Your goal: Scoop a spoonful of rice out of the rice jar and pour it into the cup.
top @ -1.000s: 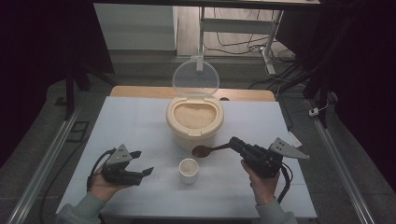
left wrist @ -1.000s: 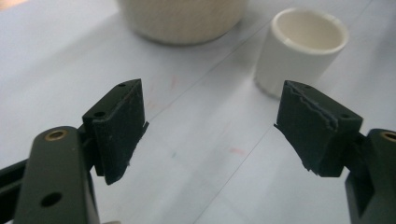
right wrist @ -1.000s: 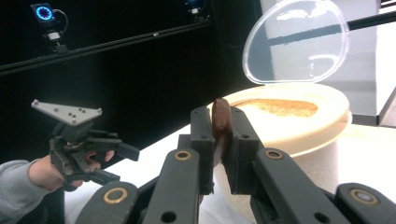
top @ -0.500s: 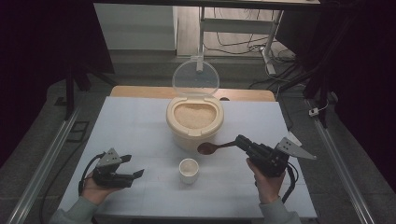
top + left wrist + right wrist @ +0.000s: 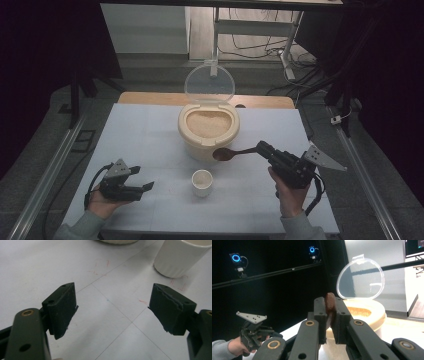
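Observation:
A cream rice container [image 5: 208, 131] full of grain stands mid-table with its clear lid [image 5: 209, 83] raised. In front of it sits a small white cup [image 5: 202, 182]. My right gripper [image 5: 263, 148] is shut on the handle of a brown wooden spoon [image 5: 233, 152], whose bowl hovers beside the container's front wall, above and to the right of the cup. In the right gripper view the spoon [image 5: 330, 301] stands pinched between the jaws of the right gripper [image 5: 329, 312]. My left gripper [image 5: 144, 186] rests low at the front left, open and holding nothing. The left gripper [image 5: 112, 305] points toward the cup [image 5: 180, 257].
The white table top [image 5: 150, 135] has red pen marks near the cup. A wooden strip runs along its far edge. Metal rails flank the table left and right, and cables lie on the floor behind it. The left gripper [image 5: 253, 333] shows far off in the right gripper view.
My left gripper has drawn back a little toward the front left and settled level. The right gripper and spoon have edged slightly up and to the right.

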Tool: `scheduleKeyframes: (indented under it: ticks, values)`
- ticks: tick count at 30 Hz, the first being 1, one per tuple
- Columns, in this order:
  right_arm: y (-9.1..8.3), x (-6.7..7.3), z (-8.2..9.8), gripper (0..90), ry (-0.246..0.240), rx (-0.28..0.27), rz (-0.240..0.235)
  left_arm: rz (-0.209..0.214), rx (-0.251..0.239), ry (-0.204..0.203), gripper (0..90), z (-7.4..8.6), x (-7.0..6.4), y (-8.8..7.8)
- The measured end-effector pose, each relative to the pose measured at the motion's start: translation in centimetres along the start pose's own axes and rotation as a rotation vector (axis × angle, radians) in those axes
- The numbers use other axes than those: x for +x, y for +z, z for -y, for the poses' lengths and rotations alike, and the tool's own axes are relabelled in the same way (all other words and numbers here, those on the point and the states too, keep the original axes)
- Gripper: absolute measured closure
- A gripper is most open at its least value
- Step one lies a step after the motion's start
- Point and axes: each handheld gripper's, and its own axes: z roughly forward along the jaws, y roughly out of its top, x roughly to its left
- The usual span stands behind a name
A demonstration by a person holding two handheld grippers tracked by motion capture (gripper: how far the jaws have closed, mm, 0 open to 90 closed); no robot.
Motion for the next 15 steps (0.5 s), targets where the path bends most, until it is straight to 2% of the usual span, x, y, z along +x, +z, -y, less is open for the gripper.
scheduleKeyframes:
  ticks: [7,15]
  values:
    - [0.2,-0.3,-1.0,82.6,0.002,-0.036,0.019,0.003,0.002,-0.002,21.4,0.0,0.0,0.0]
    - [2.1,-0.7,-2.8,82.6,-0.008,-0.066,0.034,0.002,0.001,0.002,21.4,0.0,0.0,0.0]
